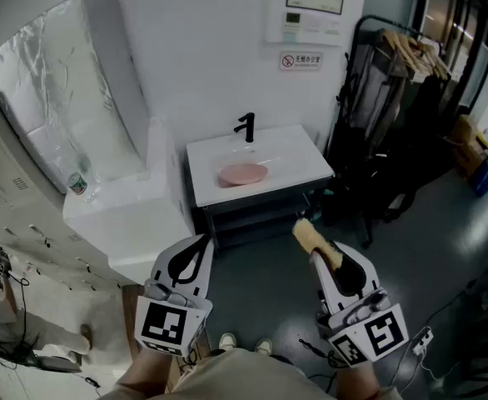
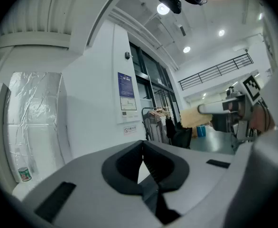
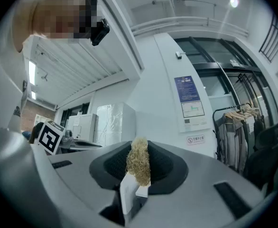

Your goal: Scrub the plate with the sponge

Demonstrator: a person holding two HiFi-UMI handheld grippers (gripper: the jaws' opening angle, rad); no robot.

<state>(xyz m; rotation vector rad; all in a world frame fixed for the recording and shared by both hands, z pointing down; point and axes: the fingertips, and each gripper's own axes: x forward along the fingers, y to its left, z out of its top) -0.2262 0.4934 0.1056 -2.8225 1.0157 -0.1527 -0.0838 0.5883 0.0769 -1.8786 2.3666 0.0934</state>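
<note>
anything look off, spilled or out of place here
Nothing stands out. The pink plate lies flat on the white sink unit, with no spill visible. The sponge is clamped in the right hand-held gripper, well short of the plate; the left hand-held gripper is shut and empty.

The plate [image 1: 243, 174] is pink, the sink [image 1: 298, 155] is white and the tap [image 1: 246, 127] is black. The sponge [image 1: 313, 240] is yellow. The left gripper [image 1: 201, 244] and the right gripper [image 1: 321, 255] are light grey with black insides, and each cube has black-and-white squares.
</note>
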